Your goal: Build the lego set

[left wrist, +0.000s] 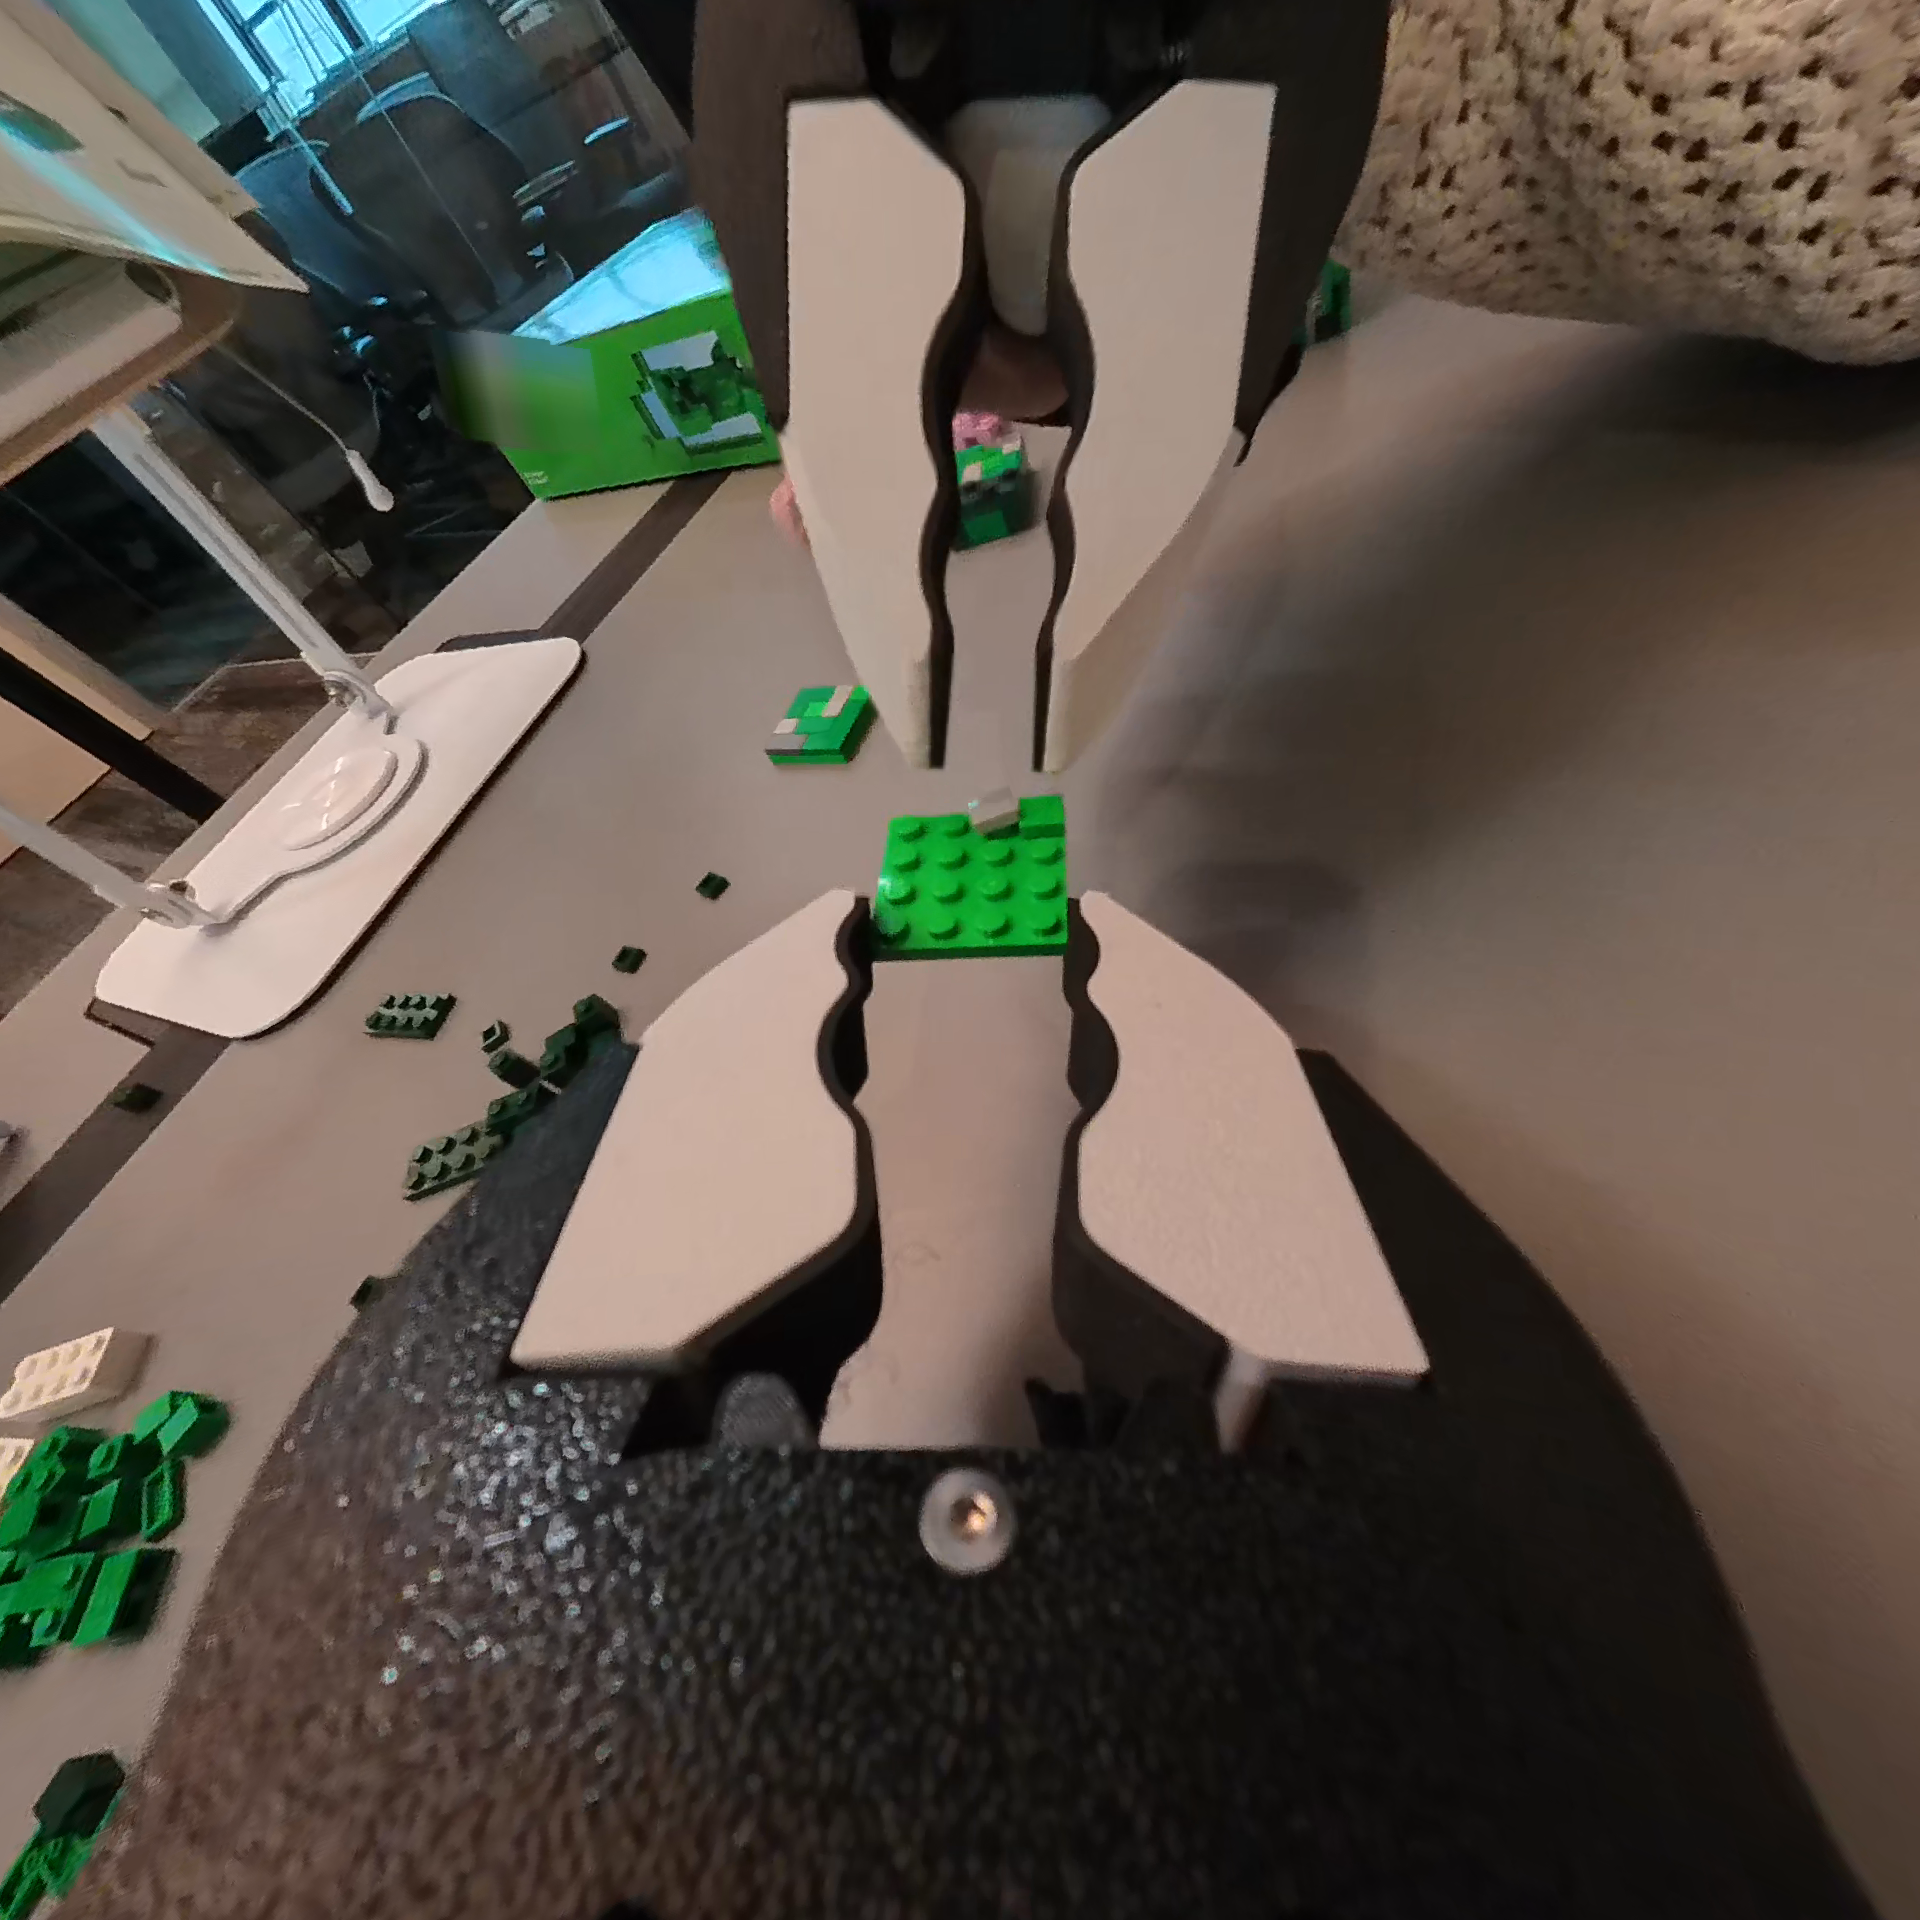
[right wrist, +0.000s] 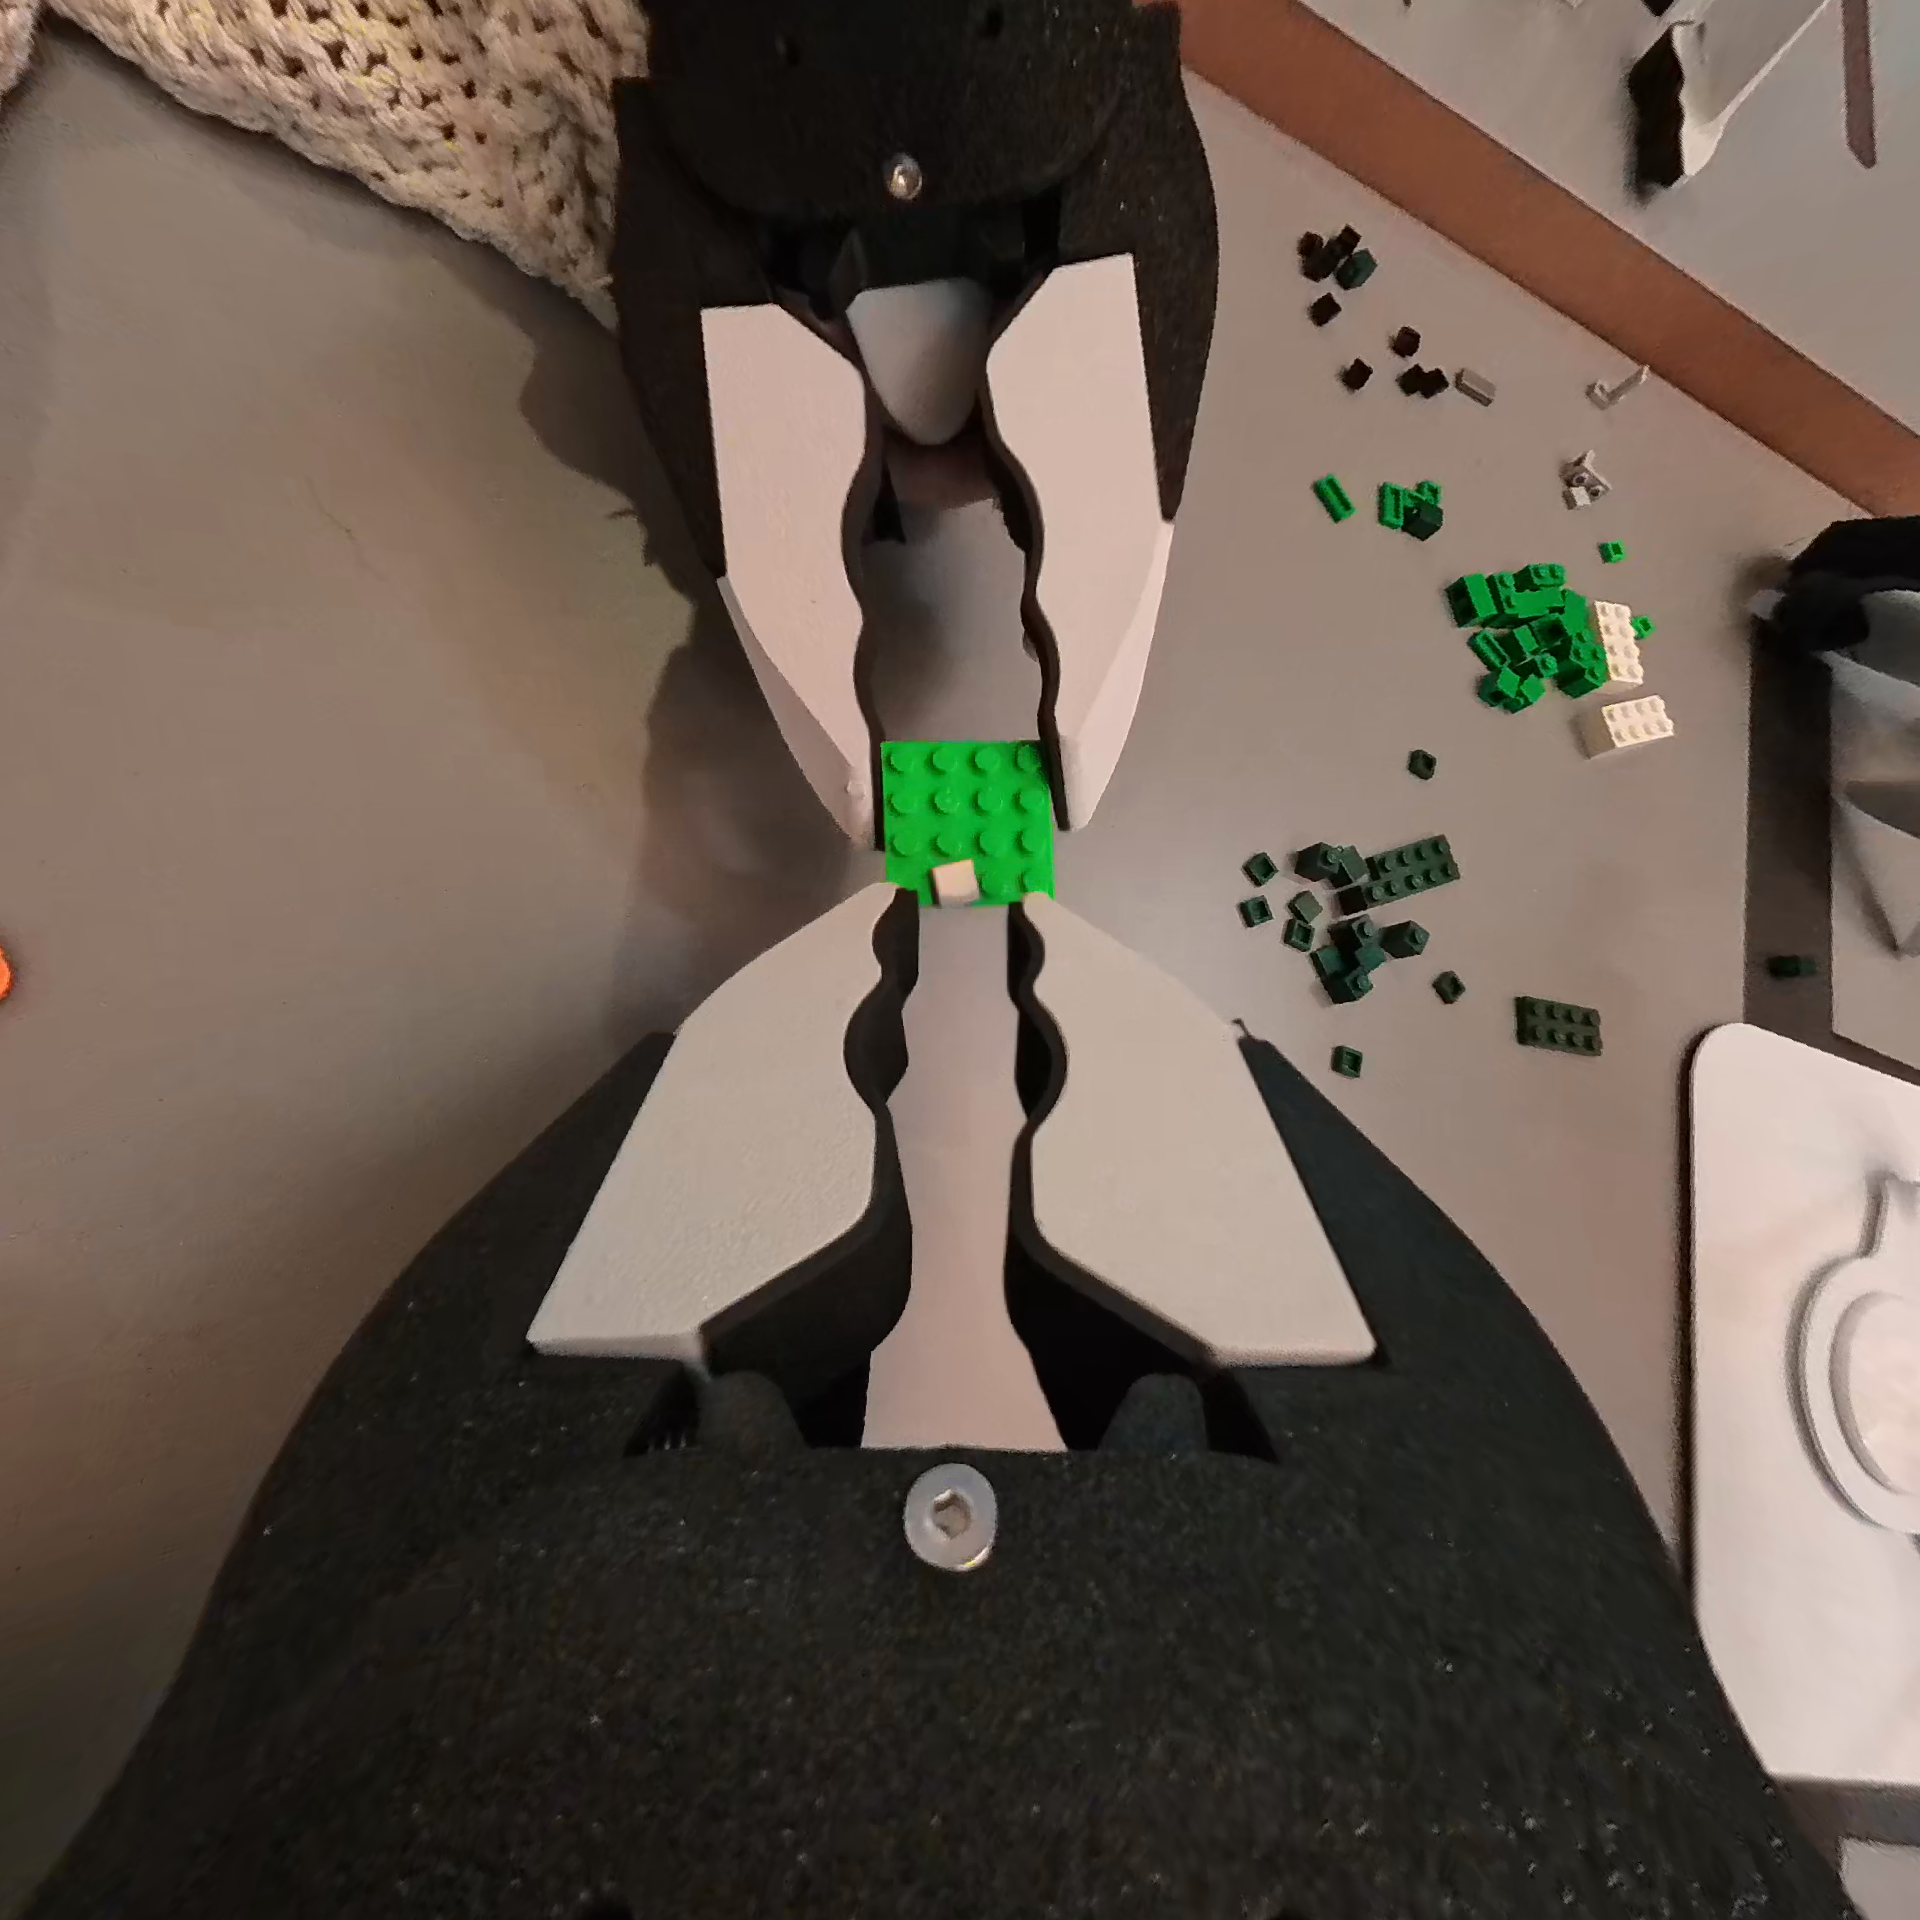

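Our left claw [left wrist: 971,914] grips the bright green plate [left wrist: 977,878] by its two side edges, the fingers clamped on the near end of it. Our right claw [right wrist: 961,909] faces it from the far side with its fingers parted and nothing between them, the tips just at the plate's edge; we cannot tell whether they touch it. In the right wrist view the plate [right wrist: 966,821] sits dead centre, with a small grey tile [right wrist: 953,884] at its 6 o'clock edge, right before our right claw's tips. In the left wrist view that same tile [left wrist: 992,811] lies toward 12 o'clock on the plate.

Beyond the plate, at 11 o'clock in the left wrist view, we see a small green and grey sub-build [left wrist: 821,727] on the grey surface [left wrist: 1403,1039], and farther off a green and pink block model [left wrist: 992,483]. Dark green bricks [right wrist: 1361,920] lie scattered at 3 o'clock in the right wrist view, with a heap of bright green bricks [right wrist: 1527,634] and two white bricks [right wrist: 1626,722] at 2 o'clock. A green box [left wrist: 634,395] stands at 11 o'clock in the left wrist view, beside a white lamp base [left wrist: 343,831]. A cream knitted sleeve [left wrist: 1662,166] fills 1 o'clock.
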A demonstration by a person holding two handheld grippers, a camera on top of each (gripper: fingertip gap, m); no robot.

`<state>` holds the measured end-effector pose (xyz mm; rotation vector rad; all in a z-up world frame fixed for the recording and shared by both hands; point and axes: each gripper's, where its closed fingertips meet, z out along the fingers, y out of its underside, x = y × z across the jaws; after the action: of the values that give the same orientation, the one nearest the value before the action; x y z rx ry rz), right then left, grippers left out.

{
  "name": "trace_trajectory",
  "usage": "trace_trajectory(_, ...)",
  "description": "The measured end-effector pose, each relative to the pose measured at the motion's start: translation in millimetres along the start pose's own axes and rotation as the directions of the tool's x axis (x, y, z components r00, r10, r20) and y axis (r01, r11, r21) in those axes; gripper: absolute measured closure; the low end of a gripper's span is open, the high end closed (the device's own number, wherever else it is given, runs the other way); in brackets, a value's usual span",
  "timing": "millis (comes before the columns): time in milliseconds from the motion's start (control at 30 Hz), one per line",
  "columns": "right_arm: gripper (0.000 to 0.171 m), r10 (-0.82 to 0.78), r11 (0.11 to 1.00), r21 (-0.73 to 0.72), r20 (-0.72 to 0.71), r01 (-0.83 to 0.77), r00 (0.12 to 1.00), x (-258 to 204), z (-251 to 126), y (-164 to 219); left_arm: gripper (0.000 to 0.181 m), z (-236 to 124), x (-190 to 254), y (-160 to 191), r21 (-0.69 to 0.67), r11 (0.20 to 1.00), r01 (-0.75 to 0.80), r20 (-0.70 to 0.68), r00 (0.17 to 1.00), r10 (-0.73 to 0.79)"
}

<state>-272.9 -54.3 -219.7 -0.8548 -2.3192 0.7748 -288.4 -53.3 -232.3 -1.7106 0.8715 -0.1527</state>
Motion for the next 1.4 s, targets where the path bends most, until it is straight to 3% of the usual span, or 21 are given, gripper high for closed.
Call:
trace_trajectory(200,0.143,0.02,0.998,0.059,-0.072,-0.016,0.997,11.2,-8.8,-5.2,0.145,-1.9,-13.7,2.0,-0.005,0.998,0.056,0.072,0.996,-0.056)
trace_trajectory(300,0.135,0.013,0.988,0.156,-0.19,0.017,0.982,18.1,-10.6,-12.6,0.145,-3.5,-18.4,3.3,-0.004,0.996,0.088,0.085,0.993,-0.087)
trace_trajectory(400,0.131,-0.017,0.954,0.267,-0.401,0.135,0.916,23.2,-13.7,-21.3,0.145,-4.5,-22.0,4.0,-0.001,0.993,0.116,0.098,0.988,-0.116)
trace_trajectory(500,0.134,-0.137,0.943,0.175,-0.571,0.283,0.809,20.0,-7.2,-12.3,0.145,-5.0,-25.8,5.0,0.0,0.989,0.146,0.116,0.983,-0.145)
trace_trajectory(700,0.132,-0.332,0.914,-0.056,-0.672,0.402,0.661,23.4,11.1,-0.4,0.145,-4.1,-25.3,4.4,0.014,0.982,0.19,0.102,0.976,-0.191)
trace_trajectory(900,0.147,-0.44,0.872,-0.2,-0.72,0.446,0.537,33.2,10.4,4.1,0.145,-1.5,-21.2,5.3,0.003,0.983,0.185,0.087,0.979,-0.184)
trace_trajectory(1400,0.161,-0.563,0.812,-0.346,-0.674,0.47,0.479,34.9,22.9,12.0,0.145,1.6,-19.1,9.9,-0.026,0.982,0.188,0.087,0.979,-0.185)
